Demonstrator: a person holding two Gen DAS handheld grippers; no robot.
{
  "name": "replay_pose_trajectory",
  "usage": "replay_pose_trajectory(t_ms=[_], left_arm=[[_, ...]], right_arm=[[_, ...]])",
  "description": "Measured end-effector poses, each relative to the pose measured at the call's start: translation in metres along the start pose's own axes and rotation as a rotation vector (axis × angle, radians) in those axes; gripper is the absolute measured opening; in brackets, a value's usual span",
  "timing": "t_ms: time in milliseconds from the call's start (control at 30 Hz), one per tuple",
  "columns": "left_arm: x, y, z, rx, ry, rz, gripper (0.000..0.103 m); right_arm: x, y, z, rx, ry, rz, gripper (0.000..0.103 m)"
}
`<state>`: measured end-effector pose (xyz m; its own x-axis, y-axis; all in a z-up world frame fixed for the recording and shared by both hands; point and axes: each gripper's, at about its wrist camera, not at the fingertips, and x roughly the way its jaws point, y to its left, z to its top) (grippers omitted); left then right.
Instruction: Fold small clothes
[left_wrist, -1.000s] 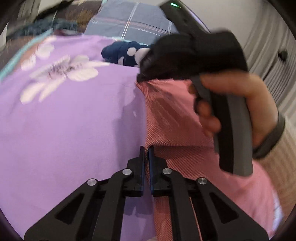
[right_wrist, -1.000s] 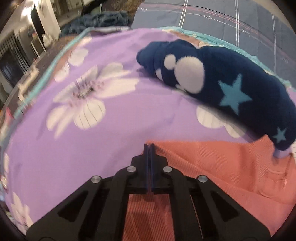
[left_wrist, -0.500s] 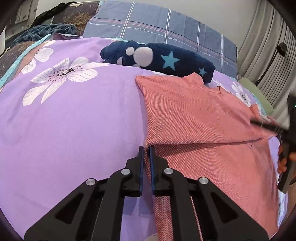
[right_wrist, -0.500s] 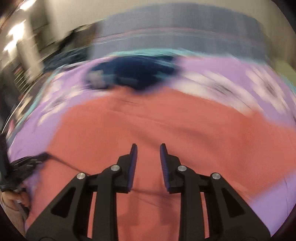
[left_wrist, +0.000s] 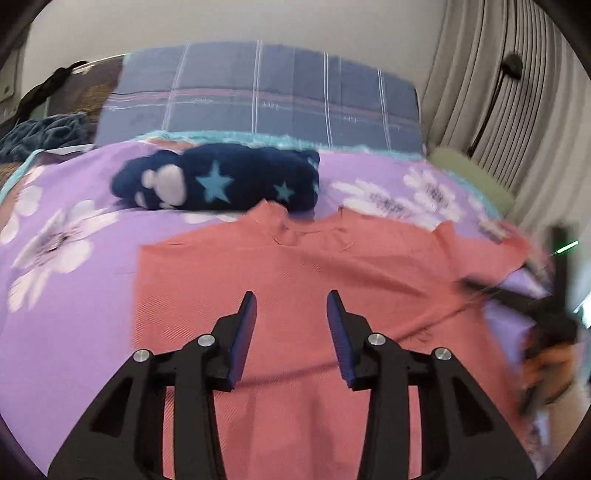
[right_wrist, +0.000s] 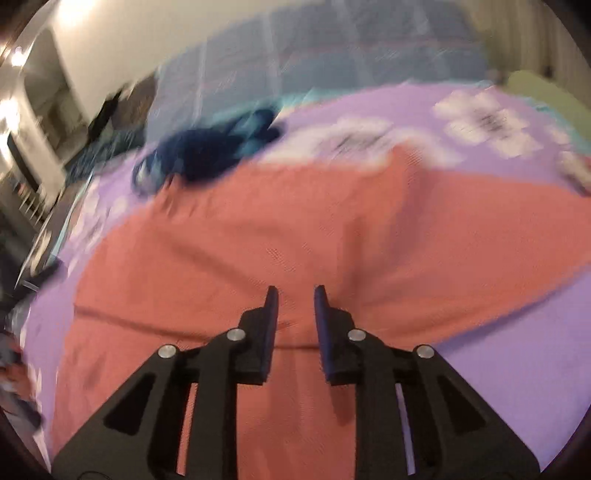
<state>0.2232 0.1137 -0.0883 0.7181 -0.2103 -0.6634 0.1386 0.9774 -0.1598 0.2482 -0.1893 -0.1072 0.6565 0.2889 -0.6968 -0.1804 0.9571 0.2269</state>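
Both tools have left the shirt's left edge: a second ago each was pressed together on that edge, and now the left tool (left_wrist: 291, 308) hangs over the middle of the shirt (left_wrist: 295, 266) while the right tool (right_wrist: 295, 304) has swung across to the shirt's right side. The left tool's jaws have just been opening and stand spread with nothing between them, only the cloth below. The right tool's jaws have just been closing a little and stand narrowly apart, also with nothing between them; its view is blurred.

The shirt, salmon pink, lies flat on the purple flowered bedspread (left_wrist: 66, 332), its left side folded in to a straight vertical edge, the collar pointing toward the head of the bed. One sleeve reaches out to the right. In the left wrist view the right tool shows as a dark blur at that sleeve's edge, held by a hand (left_wrist: 550, 365); whether it touches the cloth cannot be told.

A navy cushion (left_wrist: 221, 182) with stars lies just past the collar, touching it or nearly so. Behind it is a blue checked pillow (left_wrist: 258, 96), and pleated curtains (left_wrist: 476, 85) hang at the right.
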Motion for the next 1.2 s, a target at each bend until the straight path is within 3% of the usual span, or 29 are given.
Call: replay_pose_trajectory(t_ms=[67,133,200,300,367,500,533,567,600,633,733,833,1000,1100,1200], left_arm=[[0.036,0.005,-0.008,-0.018,0.071,0.062,0.04],[0.059,0.015,-0.022,-0.052,0.123,0.039,0.043],[0.052,0.021,-0.019,-0.08,0.104,-0.017,0.051],[0.051,0.025,-0.023,-0.094,0.1,-0.051,0.053],[0.05,0.024,-0.023,-0.086,0.095,-0.046,0.056],[0.051,0.019,-0.024,-0.064,0.092,-0.053,0.062],[0.053,0.018,-0.023,-0.065,0.092,-0.054,0.062],[0.054,0.017,-0.023,-0.067,0.091,-0.057,0.062],[0.054,0.018,-0.023,-0.07,0.09,-0.061,0.062],[0.054,0.019,-0.023,-0.075,0.089,-0.067,0.062],[0.054,0.021,-0.023,-0.086,0.086,-0.079,0.062],[0.054,0.023,-0.024,-0.091,0.085,-0.086,0.062],[0.053,0.024,-0.024,-0.1,0.081,-0.097,0.063],[0.051,0.031,-0.025,-0.133,0.071,-0.134,0.063],[0.049,0.041,-0.026,-0.189,0.057,-0.196,0.063]], right_arm=[[-0.029,-0.042,0.01,0.07,-0.084,-0.137,0.023],[-0.055,-0.098,0.016,0.186,-0.126,-0.266,0.025],[-0.074,-0.154,0.014,0.351,-0.13,-0.34,0.028],[-0.089,-0.22,0.002,0.601,-0.158,-0.421,0.033],[-0.088,-0.25,-0.005,0.736,-0.198,-0.456,0.043],[-0.072,-0.263,0.003,0.762,-0.268,-0.471,0.047],[-0.069,-0.264,0.006,0.768,-0.276,-0.478,0.046],[-0.065,-0.267,0.007,0.794,-0.284,-0.491,0.036],[-0.063,-0.27,0.008,0.824,-0.295,-0.508,0.025],[-0.061,-0.273,0.01,0.844,-0.296,-0.504,0.003],[-0.051,-0.279,0.017,0.895,-0.276,-0.42,0.002],[-0.059,-0.248,0.035,0.775,-0.321,-0.325,0.002],[-0.066,-0.111,0.065,0.384,-0.328,0.012,0.002],[-0.055,-0.011,0.056,0.133,-0.266,0.215,0.002],[-0.02,0.072,0.019,-0.104,-0.128,0.271,0.003]])
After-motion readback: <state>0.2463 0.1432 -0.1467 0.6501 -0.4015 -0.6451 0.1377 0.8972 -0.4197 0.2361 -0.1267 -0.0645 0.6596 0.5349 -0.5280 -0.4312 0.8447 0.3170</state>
